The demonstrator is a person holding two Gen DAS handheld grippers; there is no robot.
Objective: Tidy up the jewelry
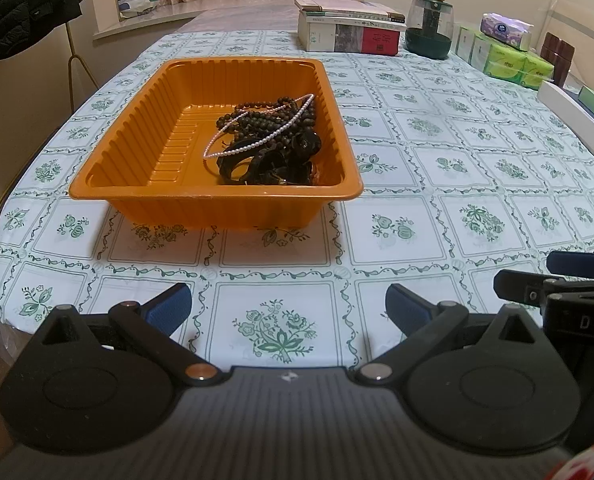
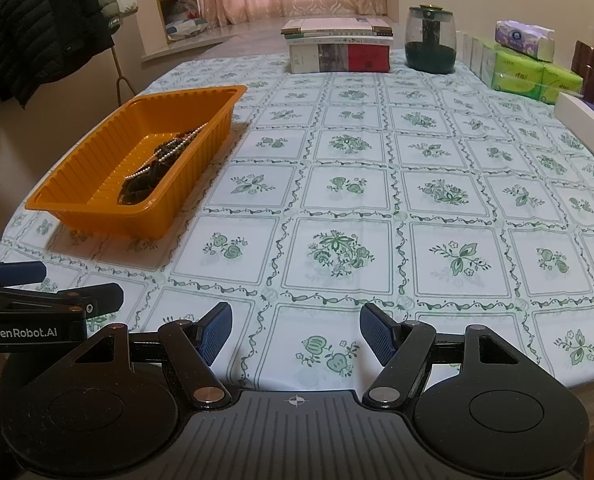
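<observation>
Orange plastic forms the ribbed tray (image 1: 137, 136) that sits on our surface (image 1: 417, 216), which wears a green floral cloth. Inside it, heaped toward the tray's right side, lies the jewelry: dark wooden beads (image 1: 265, 118), a pearl strand (image 1: 257, 144) draped over them, and black bangles (image 1: 273, 160) at the near end. We hold our left tongs (image 1: 289, 310) wide open and empty above the near edge, short of the tray. Our right tongs (image 2: 295, 330) are likewise spread and empty, over bare cloth, with the tray off to their left. Books (image 2: 337, 46), a jar (image 2: 431, 38) and tissue packs (image 2: 529, 64) line the far end.
</observation>
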